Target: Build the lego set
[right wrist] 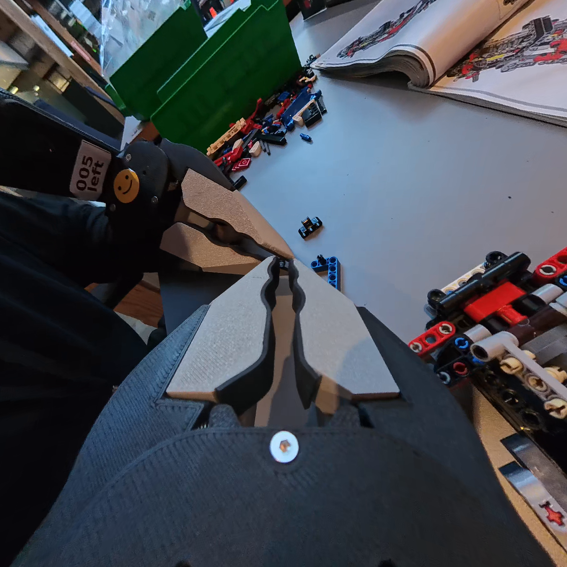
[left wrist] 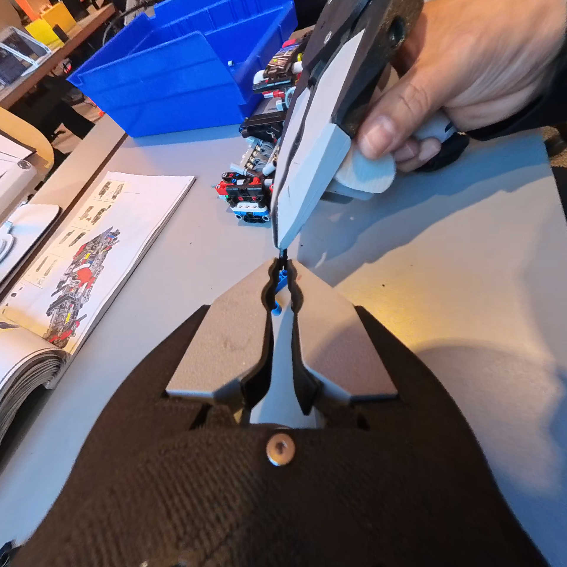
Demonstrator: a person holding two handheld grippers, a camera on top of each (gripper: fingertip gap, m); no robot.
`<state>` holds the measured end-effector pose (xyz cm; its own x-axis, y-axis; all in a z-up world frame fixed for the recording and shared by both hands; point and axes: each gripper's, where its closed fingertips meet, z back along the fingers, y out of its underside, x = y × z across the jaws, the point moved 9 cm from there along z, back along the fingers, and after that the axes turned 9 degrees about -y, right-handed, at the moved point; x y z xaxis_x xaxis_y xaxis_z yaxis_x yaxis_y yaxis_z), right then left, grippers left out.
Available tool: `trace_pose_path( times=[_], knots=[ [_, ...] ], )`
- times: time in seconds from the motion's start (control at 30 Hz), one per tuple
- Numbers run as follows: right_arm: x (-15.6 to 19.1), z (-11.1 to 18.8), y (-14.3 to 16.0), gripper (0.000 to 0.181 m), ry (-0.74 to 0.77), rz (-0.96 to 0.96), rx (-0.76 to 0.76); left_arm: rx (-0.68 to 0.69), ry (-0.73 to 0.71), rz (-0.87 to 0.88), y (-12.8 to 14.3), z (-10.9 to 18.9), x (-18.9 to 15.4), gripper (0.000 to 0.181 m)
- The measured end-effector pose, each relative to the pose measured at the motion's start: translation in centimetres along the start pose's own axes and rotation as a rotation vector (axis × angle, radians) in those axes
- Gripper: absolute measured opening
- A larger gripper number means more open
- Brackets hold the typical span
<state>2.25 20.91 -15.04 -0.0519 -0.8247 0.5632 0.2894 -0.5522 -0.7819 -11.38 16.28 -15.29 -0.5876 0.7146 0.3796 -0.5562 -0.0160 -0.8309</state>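
In the left wrist view my left gripper [left wrist: 282, 264] is shut on a small blue lego piece [left wrist: 279, 277] with a blue pin at its lower end. My right gripper [left wrist: 279, 245], held by a hand, comes down from the upper right and pinches a thin black pin [left wrist: 284, 254] tip to tip against the blue piece. In the right wrist view my right gripper [right wrist: 283, 265] is shut on that small dark pin [right wrist: 283, 263], and the left gripper [right wrist: 287, 256] meets it from the left. The half-built lego model [left wrist: 245, 196] stands behind; it also shows in the right wrist view [right wrist: 491, 313].
An open instruction booklet [left wrist: 101, 245] lies to the left, a blue bin [left wrist: 171, 76] behind it. In the right wrist view a blue L-shaped beam [right wrist: 329, 270] and a small black part [right wrist: 310, 227] lie on the grey table [right wrist: 399, 171], with loose parts [right wrist: 276, 122] by a green bin [right wrist: 208, 70]. Both grippers' tips are close together, under 4 cm apart.
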Motion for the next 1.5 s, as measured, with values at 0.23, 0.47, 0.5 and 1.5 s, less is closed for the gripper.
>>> trace_pose_path(
  times=[0.23, 0.47, 0.5, 1.5],
  knots=[
    [-0.2, 0.1, 0.0, 0.007, -0.003, -0.022, 0.003, -0.001, 0.003, -0.001, 0.0, 0.0, 0.0, 0.001],
    [0.2, -0.3, 0.1, 0.007, -0.022, -0.010, 0.025, 0.000, 0.001, -0.010, 0.0, 0.0, -0.1, 0.001],
    [0.1, -0.3, 0.1, 0.004, -0.014, -0.005, 0.029, -0.002, 0.001, -0.012, 0.0, 0.0, -0.2, 0.001],
    [-1.1, -2.6, -2.1, 0.001, 0.223, 0.397, 0.641, 0.288, 0.154, 0.184, 2.3, -2.7, 2.6, 0.005]
  ],
)
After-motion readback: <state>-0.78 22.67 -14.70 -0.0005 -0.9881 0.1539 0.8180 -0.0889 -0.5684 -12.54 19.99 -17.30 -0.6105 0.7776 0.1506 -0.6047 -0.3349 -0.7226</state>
